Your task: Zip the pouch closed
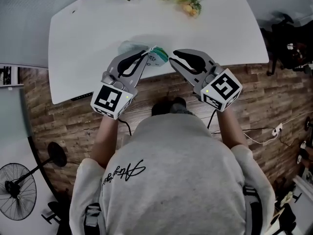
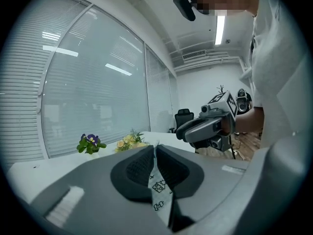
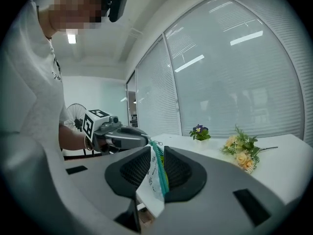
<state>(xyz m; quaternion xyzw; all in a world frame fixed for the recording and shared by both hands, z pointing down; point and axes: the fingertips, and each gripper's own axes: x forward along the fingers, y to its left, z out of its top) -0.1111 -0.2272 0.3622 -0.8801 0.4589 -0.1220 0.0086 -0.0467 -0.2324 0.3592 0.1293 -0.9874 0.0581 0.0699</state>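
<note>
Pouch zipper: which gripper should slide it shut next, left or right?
Probably the right. The right gripper has the teal zipper edge of the pouch between its jaws. The left gripper is shut on the printed fabric away from the teeth, better for holding the pouch steady.

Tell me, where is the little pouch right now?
In the head view the pouch is held over the white table's near edge, between the left gripper and the right gripper, its edge between both pairs of jaws.
</note>
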